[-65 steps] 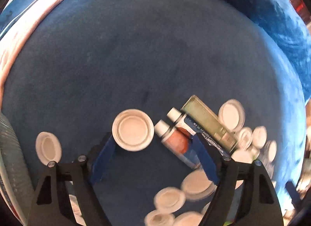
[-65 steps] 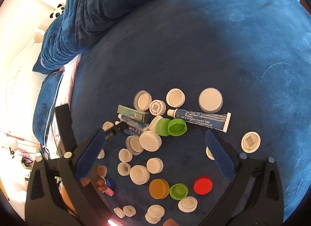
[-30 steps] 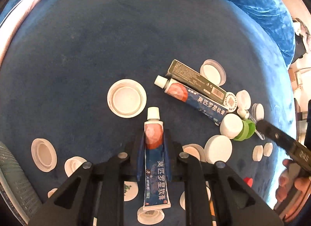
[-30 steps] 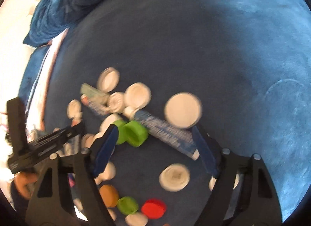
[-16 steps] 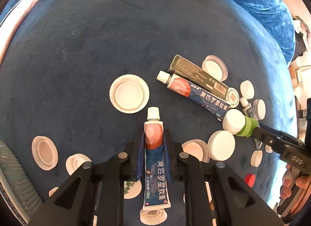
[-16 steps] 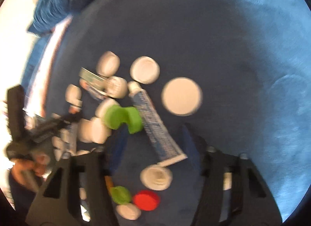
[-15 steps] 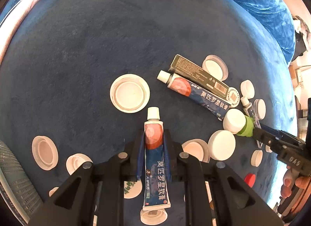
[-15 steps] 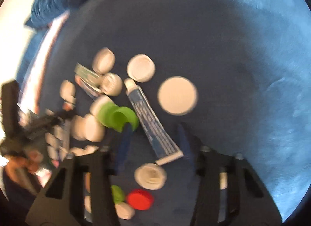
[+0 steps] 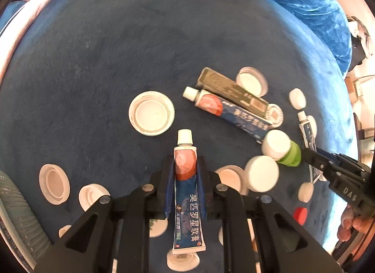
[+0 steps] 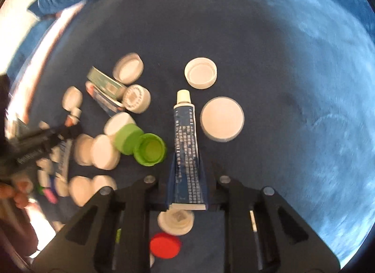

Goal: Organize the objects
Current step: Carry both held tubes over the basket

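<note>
Both grippers are gripping ointment tubes: the left gripper (image 9: 185, 174) is clamped on the red-spotted tube (image 9: 186, 188) across its shoulder, and the right gripper (image 10: 187, 174), whose jaws have just been closing, now pinches the dark-blue printed tube (image 10: 186, 141) near its crimped tail. Such tubes are likely light and soft-walled, so a hard squeeze at mid-body could dent them or strain the cap; the flat crimp or the stiffer shoulder below the cap looks the safer hold, and the glossy skin may slip if tilted. The dark-blue printed tube is slim, covered in white lettering, with a white screw cap pointing away from the gripper. It lies just beside the large white lid (image 10: 222, 119), on its left, with the open green cap (image 10: 150, 148) farther left and the upturned white cap (image 10: 200, 73) beyond its nozzle, all on the blue velvet cushion (image 10: 293, 50).
</note>
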Motion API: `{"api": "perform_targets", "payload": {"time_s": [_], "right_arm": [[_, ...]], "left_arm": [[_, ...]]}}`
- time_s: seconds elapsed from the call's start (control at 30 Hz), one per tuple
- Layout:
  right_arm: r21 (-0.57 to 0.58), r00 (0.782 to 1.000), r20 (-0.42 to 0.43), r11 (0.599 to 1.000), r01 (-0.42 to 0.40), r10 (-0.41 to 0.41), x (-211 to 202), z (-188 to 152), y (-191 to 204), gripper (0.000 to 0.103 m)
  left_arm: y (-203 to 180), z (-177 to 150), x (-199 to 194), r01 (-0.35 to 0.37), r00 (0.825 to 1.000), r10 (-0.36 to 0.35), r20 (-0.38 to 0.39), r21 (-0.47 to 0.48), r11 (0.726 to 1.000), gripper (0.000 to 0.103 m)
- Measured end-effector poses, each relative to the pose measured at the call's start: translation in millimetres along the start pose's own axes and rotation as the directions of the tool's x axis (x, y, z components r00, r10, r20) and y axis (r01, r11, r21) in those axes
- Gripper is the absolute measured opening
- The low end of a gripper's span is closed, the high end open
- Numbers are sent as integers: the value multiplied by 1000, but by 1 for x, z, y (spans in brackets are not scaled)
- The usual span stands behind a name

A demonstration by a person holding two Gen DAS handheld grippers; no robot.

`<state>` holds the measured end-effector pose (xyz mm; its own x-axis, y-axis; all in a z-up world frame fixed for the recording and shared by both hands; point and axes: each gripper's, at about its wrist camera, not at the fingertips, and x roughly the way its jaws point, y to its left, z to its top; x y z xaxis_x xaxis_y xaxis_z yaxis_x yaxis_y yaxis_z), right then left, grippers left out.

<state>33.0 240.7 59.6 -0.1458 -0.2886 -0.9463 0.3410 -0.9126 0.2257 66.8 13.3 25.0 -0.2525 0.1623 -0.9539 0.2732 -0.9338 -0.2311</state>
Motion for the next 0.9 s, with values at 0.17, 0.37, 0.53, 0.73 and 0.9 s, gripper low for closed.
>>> {"api": "perform_targets", "payload": {"time_s": [0.17, 0.37, 0.53, 0.73, 0.9], "right_arm": [[44, 995, 67, 996, -72, 69, -35, -3, 2, 20], [-11, 982, 124, 990, -144, 144, -60, 1, 50, 20], [-115, 964, 133, 969, -217, 231, -57, 1, 133, 20], [-269, 922, 82, 899, -345, 378, -53, -8, 242, 19], [-380, 898, -18, 828, -414, 440, -35, -25, 325, 20]], "left_arm": [[2, -4, -25, 5, 1000, -5, 24, -1, 1000, 18], [17, -34, -74, 5, 996, -1, 85, -45, 999, 18], [54, -60, -146, 11, 977, 13, 213, -111, 994, 18], [134, -80, -214, 10, 939, 90, 333, -287, 958, 18], [217, -111, -241, -24, 928, 175, 329, -416, 909, 18]]}}
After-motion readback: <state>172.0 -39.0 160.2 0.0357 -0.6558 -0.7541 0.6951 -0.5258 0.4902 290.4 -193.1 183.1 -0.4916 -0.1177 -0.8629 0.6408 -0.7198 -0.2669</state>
